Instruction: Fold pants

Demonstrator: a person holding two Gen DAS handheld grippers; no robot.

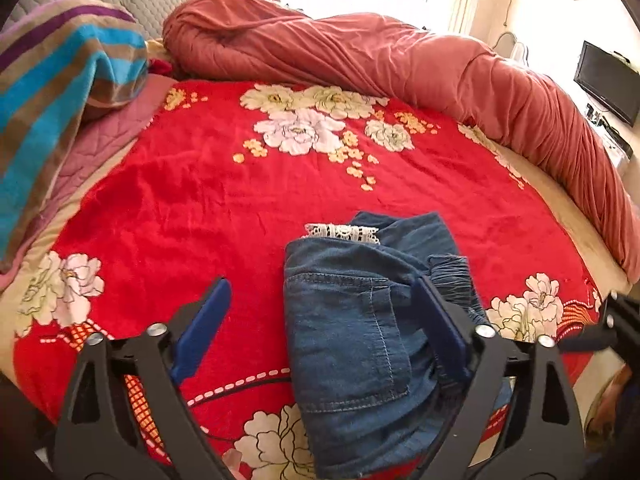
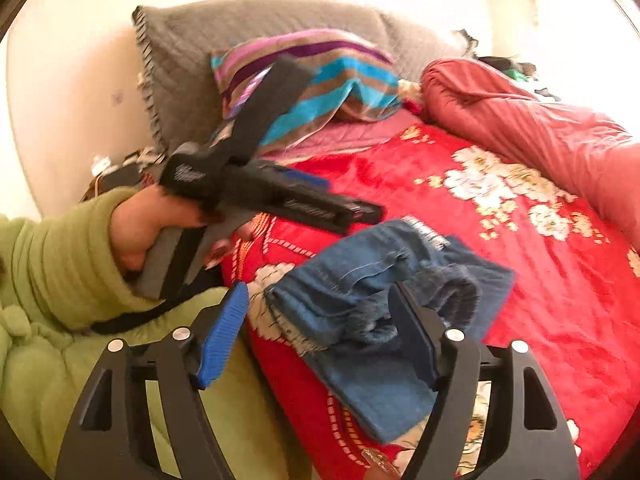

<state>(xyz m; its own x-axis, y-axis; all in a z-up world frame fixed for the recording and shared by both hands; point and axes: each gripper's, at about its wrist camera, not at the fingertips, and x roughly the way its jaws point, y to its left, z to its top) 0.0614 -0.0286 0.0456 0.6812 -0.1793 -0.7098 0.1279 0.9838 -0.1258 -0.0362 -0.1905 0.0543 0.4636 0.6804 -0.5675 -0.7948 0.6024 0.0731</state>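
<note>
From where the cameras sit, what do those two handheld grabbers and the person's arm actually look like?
Each gripper, left and right, is a black plastic frame with triangular cut-outs and silver screw heads, ending in two flat fingers faced with ribbed blue pads. The left hand is bare, in a thick light-green sleeve; a black strap hangs beneath.

We note the bed [image 1: 568, 216] under a red floral blanket [image 1: 208, 208]. Folded pants [image 1: 352, 320] lie on it just ahead of the left hand-held gripper [image 1: 320, 332]; rolled pink quilt [image 1: 360, 52] beyond, striped pillow [image 1: 52, 80] far left.
</note>
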